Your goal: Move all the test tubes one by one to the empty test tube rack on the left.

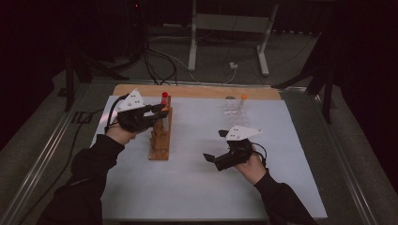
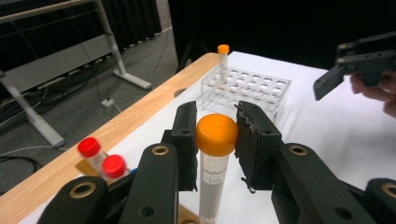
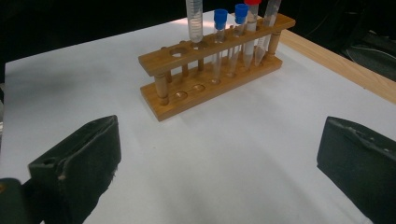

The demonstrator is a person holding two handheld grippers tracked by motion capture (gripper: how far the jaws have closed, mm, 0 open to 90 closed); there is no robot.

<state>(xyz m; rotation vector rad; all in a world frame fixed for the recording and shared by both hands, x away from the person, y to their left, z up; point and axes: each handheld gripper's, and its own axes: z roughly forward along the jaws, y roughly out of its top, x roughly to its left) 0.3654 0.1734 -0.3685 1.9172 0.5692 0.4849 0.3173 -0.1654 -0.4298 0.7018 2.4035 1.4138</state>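
Orange-capped tube [image 2: 215, 158] stands upright between the black pads of the left gripper [image 2: 216, 140], which are closed on it just below the cap, so the tube is held. In the high view this left gripper [image 1: 162, 111] hangs over the far end of the wooden rack [image 1: 161, 136], and the tube's lower part reaches down toward the rack's top bar. From the right gripper view the same tube [image 3: 194, 21] rises above the rack [image 3: 215, 70] at an open hole, beside two blue-capped tubes [image 3: 219, 37] and a red-capped tube [image 3: 251, 28] seated further along the rack.

The right gripper [image 1: 213, 159] is held above the white table cover [image 1: 197, 197], well apart from the wooden rack on the person's right side. Its jaws stand wide apart with nothing between them.

Farther from the wooden rack, toward the table's far edge, a clear plastic rack [image 2: 247, 88] carries one more orange-capped tube [image 2: 223, 60] at its corner. Two red caps [image 2: 102, 156] show just beside the left gripper, low in its own view.
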